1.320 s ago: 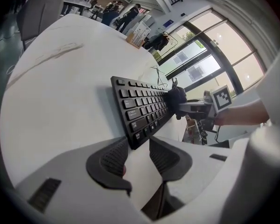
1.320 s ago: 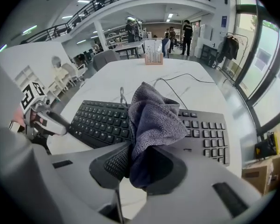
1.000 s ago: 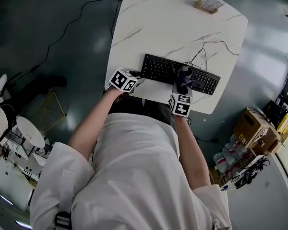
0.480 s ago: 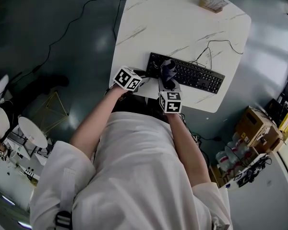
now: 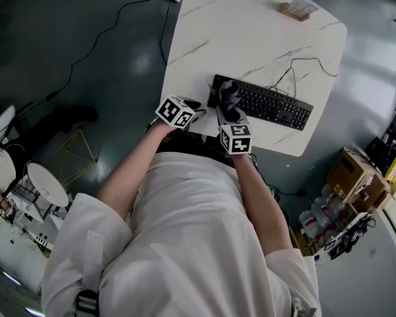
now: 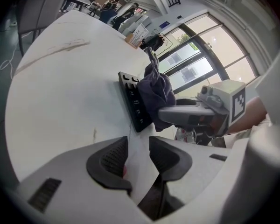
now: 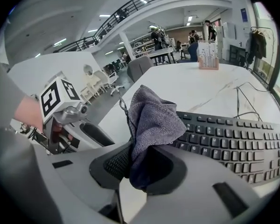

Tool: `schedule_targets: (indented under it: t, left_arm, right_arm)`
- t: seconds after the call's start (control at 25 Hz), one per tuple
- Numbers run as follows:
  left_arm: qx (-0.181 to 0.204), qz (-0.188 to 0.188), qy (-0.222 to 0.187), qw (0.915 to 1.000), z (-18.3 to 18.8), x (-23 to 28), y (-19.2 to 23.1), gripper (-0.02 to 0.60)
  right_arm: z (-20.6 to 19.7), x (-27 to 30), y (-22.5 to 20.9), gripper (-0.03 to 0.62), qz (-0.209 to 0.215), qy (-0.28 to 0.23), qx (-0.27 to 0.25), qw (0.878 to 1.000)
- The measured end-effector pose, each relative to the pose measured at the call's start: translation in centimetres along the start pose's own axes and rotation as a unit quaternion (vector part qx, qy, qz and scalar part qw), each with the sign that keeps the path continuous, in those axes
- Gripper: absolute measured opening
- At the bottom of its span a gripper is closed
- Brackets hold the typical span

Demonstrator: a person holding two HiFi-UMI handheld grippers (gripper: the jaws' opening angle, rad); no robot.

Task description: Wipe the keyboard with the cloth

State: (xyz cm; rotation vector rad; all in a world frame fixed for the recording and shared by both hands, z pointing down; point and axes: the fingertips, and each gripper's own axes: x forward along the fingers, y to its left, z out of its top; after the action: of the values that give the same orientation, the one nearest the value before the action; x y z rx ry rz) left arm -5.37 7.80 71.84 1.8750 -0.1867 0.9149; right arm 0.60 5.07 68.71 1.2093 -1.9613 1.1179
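Right gripper (image 7: 140,164) went from mid-keyboard (image 7: 224,136) to its left end, clamped on the cloth (image 7: 151,118), which sat bunched over the leftmost keys. Left gripper (image 6: 139,158) was unclenched and empty, just beside that end. Looked mid-wipe; the next pass would need a rightward drag with the cloth pressed down.

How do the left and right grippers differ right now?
The right gripper is shut on the cloth; the left gripper's fingers stand slightly apart, empty. The right gripper is over the keyboard's left end; the left gripper is beside that end, above bare table. Both are near the table's front edge.
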Motion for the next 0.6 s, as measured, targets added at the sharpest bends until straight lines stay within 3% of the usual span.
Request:
schedule_targets:
  t: [0.32,0.48,0.6]
  left_arm:
    - [0.006,0.011,-0.005,0.9999,0.1,-2.1,1.6,0.137]
    - [0.012,0.007,-0.005,0.9999,0.0,-2.5,1.6,0.137]
    - [0.022,0.003,-0.003,0.9997,0.1,-2.1,1.4,0.125]
  right_arm:
    - [0.9,1.9,2.5,0.098,0.022,0.008,-0.019,1.0]
    - [2.1,2.3,3.9,0.098,0.057,0.014,-0.039,0.998]
    - [3.7,1.7,3.8,0.098,0.083,-0.003,-0.012,0.996]
